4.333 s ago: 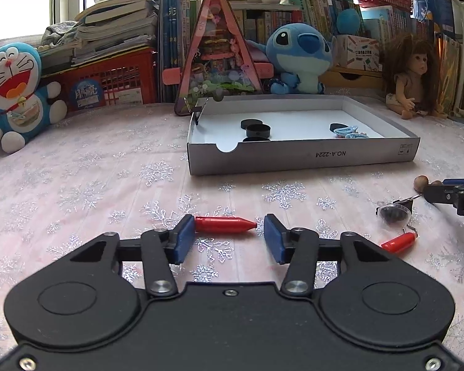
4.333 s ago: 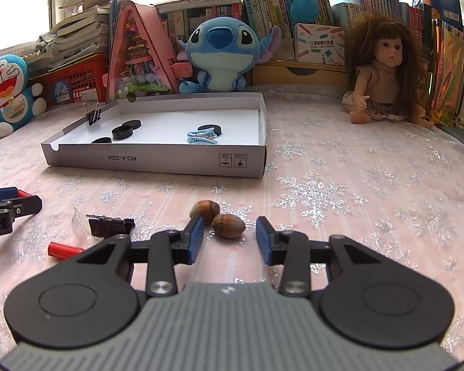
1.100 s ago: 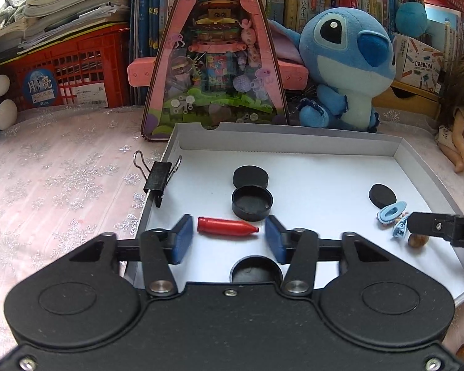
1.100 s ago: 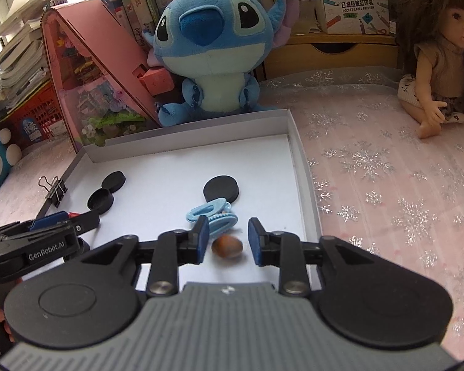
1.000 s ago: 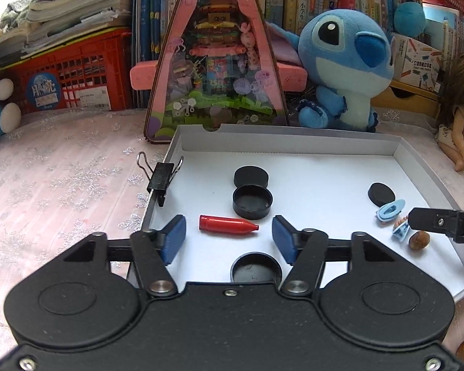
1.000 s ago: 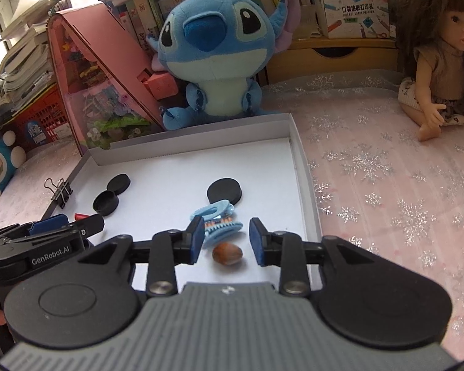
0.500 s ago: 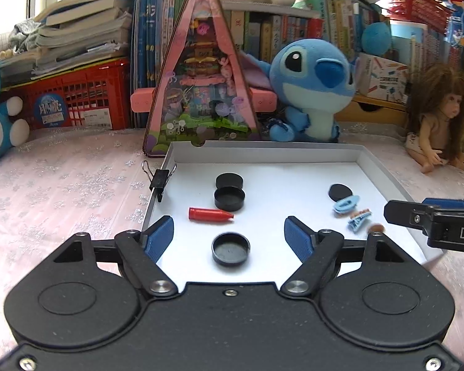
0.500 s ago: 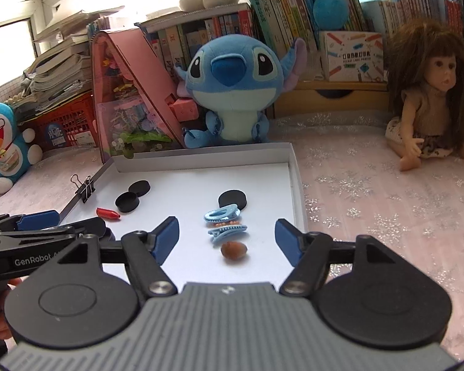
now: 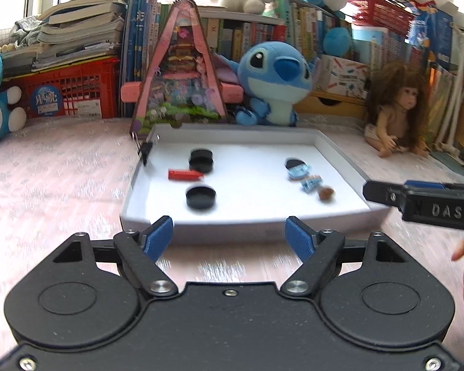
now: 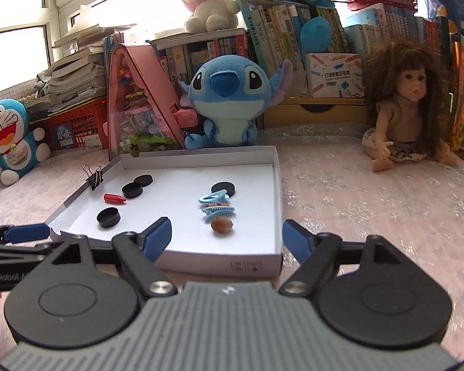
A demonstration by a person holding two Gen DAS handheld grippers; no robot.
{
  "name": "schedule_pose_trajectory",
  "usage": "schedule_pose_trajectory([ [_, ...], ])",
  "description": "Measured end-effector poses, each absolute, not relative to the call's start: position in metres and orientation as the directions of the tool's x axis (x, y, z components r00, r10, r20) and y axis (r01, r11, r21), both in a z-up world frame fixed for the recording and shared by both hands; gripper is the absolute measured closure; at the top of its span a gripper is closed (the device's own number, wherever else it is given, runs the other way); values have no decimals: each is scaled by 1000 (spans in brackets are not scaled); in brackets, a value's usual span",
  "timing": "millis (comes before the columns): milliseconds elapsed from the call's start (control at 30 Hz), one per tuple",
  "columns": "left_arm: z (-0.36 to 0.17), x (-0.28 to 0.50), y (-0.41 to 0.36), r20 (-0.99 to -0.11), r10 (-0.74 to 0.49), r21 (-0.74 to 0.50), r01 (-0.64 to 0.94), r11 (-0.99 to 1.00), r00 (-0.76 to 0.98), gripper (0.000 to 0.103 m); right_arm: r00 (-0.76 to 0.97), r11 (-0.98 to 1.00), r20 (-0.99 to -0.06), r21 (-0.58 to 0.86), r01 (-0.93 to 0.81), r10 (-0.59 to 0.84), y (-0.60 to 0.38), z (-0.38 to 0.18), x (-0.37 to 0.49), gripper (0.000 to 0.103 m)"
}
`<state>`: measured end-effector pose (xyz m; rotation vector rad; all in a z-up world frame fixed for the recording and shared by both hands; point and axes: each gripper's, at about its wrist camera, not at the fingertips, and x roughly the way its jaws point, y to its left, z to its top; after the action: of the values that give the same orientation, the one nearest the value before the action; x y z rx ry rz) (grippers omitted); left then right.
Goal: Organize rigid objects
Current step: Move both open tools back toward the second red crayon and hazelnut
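Now, left gripper [image 9: 229, 228]: its blue fingers [image 9: 156, 237] stand wide apart with nothing between them; the jaws have just been opening, and they hang in front of the near wall of the box, not touching it.
Right gripper [image 10: 227, 236]: fingers [image 10: 156, 237] spread wide and empty too; its jaws also have just been opening, and they sit just before the near wall of the box.
Box [image 10: 219, 264]: a shallow white cardboard box on the pink snowflake cloth of the bench [image 10: 355, 198], straight ahead of both pairs of fingers.
Red crayon [image 9: 184, 174]: lying flat inside the box, beyond the left gripper's left finger, just beside the black caps.
Black caps: two close together [image 9: 201, 160] behind the crayon, one [image 9: 200, 197] nearer to the fingers, one flat disc [image 9: 294, 163] further right.
Blue hair clips [image 10: 216, 205]: two, inside the box ahead of the right gripper, one behind the other.
Nut [image 10: 221, 225]: brown, on the box floor just in front of the nearer clip, between the right fingers in the view but beyond them.
Binder clip [image 10: 94, 176]: black, clamped on the left wall of the box.
Background: a blue plush toy [image 10: 229, 99] and a doll [image 10: 408, 108] far behind the box.
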<state>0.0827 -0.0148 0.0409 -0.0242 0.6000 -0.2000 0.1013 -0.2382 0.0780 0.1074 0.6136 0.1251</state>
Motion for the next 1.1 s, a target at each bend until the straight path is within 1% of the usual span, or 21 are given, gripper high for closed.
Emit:
schedule_pose_trajectory([
  [133, 33, 57, -18, -554, -209, -74, 203, 976, 806, 25, 821, 993, -559, 88, -81, 116, -236, 68, 83, 16],
  [300, 20, 28, -23, -562, -259, -75, 264, 962, 786, 25, 800, 993, -591, 19, -116, 104, -229, 55, 71, 16],
  [400, 15, 14, -26, -564, -269, -88, 267, 960, 781, 24, 792, 992, -604, -9, -123, 92, -227, 49, 67, 16],
  [533, 10, 1, -32, -570, -305, -108, 298, 948, 763, 24, 779, 993, -620, 9, -115, 95, -231, 46, 69, 16],
  [633, 6, -9, -41, -567, -328, -92, 338, 937, 755, 24, 769, 994, -632, 18, -111, 97, -233, 43, 70, 16],
  [700, 3, -14, -47, -566, -338, -75, 362, 929, 752, 28, 757, 993, -646, 21, -114, 101, -232, 41, 71, 16],
  [800, -1, -15, -53, -573, -340, -73, 367, 927, 746, 35, 728, 992, -675, 45, -122, 120, -231, 34, 73, 16],
  [867, -2, -17, -55, -565, -340, -74, 364, 929, 752, 46, 734, 992, -669, 47, -118, 119, -231, 35, 72, 16],
  [967, -3, -17, -58, -563, -337, -64, 367, 928, 755, 50, 727, 992, -675, 58, -115, 124, -232, 34, 73, 16],
  [1100, -4, -19, -67, -558, -317, -24, 367, 930, 767, 52, 726, 992, -676, 59, -114, 124, -233, 34, 73, 16],
])
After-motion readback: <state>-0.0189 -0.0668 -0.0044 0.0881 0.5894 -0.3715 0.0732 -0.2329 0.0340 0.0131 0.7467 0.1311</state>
